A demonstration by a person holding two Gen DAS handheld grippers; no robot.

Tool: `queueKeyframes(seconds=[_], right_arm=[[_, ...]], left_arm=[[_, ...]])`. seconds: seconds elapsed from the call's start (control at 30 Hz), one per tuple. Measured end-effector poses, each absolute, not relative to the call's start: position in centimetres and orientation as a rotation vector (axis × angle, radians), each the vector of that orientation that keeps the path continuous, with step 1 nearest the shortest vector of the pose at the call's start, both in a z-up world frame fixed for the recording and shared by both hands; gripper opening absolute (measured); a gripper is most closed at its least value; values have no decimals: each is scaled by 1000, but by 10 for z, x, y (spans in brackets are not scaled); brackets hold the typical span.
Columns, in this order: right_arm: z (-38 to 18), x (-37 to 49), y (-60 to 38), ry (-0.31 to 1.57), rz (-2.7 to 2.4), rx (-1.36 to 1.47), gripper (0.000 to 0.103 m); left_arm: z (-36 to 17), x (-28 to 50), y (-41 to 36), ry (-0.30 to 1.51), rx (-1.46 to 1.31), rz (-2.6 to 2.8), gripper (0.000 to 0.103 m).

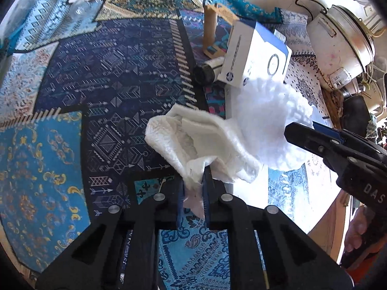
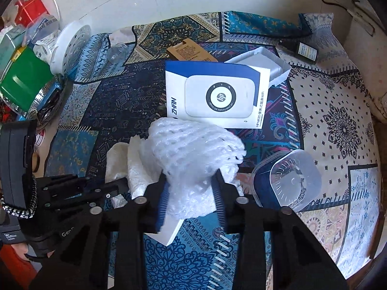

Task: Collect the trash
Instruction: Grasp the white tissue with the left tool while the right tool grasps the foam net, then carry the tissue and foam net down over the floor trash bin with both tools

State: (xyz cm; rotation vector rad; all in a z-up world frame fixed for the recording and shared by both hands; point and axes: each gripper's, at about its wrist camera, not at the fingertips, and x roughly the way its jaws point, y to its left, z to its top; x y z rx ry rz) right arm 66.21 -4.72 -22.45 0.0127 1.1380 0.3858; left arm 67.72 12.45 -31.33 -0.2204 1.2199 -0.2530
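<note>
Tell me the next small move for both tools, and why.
Probably lift both straight up together. The left tool is pinched on the crumpled white paper towel and the right tool on the white foam net sleeve; no bin shows.

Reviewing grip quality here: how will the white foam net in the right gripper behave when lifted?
The foam net looks airy, so probably very light. It bulges between the right gripper pads, so likely squashy and springy; it may slip free.

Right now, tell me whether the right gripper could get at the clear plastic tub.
Probably not yet. The right gripper is shut on the white foam net, so its fingers are full. The clear plastic tub sits close beside it on the cloth, nothing covering it.
</note>
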Motion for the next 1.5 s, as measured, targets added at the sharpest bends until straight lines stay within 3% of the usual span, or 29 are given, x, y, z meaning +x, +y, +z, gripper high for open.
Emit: queueKeyframes(seconds=[0.17, 0.73, 1.1, 1.5], right_arm=[[-212, 660, -55, 1090, 398, 40, 18], [-142, 584, -124, 869, 456, 77, 17], [-144, 511, -152, 875, 531, 54, 17], [-171, 428, -132, 904, 538, 67, 17]], left_arm=[[-281, 669, 130, 1124, -202, -201, 10], [-156, 564, 111, 806, -224, -2, 9], [-153, 465, 69, 805, -246, 58, 10], [-197, 379, 72, 903, -220, 40, 10]])
